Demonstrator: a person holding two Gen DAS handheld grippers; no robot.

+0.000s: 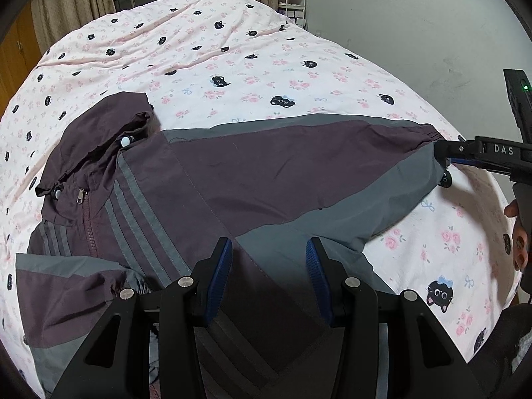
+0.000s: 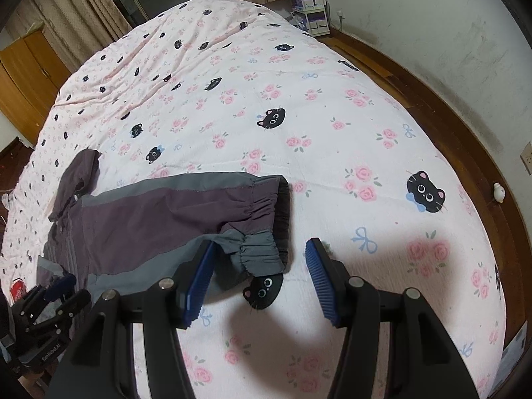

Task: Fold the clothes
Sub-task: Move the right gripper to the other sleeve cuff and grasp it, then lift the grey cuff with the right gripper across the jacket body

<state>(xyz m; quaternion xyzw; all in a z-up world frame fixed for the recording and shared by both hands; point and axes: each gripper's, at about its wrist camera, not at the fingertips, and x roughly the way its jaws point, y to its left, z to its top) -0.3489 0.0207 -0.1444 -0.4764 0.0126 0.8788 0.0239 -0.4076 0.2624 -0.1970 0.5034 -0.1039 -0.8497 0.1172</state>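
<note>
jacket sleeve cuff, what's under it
The cuff lies on the bedspread, partly over a black cat face print. The cat's top is covered; whatever else lies beneath is hidden.

I am looking at a jacket [image 1: 232,173] of thin, matt woven cloth, purple and grey, faintly creased, with a metal zip pull [image 1: 79,196] and glossy plastic cord stoppers [image 1: 125,141]. Its sleeve cuff [image 2: 266,229] is gathering into elastic ruffles. The quilt [image 2: 332,116] beneath is showing soft, matt printed cotton, lightly rumpled. My left gripper [image 1: 268,259] and right gripper [image 2: 261,266] are showing matt black plastic arms, shiny metal pins and ribbed blue rubbery pads [image 2: 319,279]. The bed frame [image 2: 459,126] is gleaming as polished wood; the wall [image 1: 415,33] is looking like scuffed, dull plaster.
</note>
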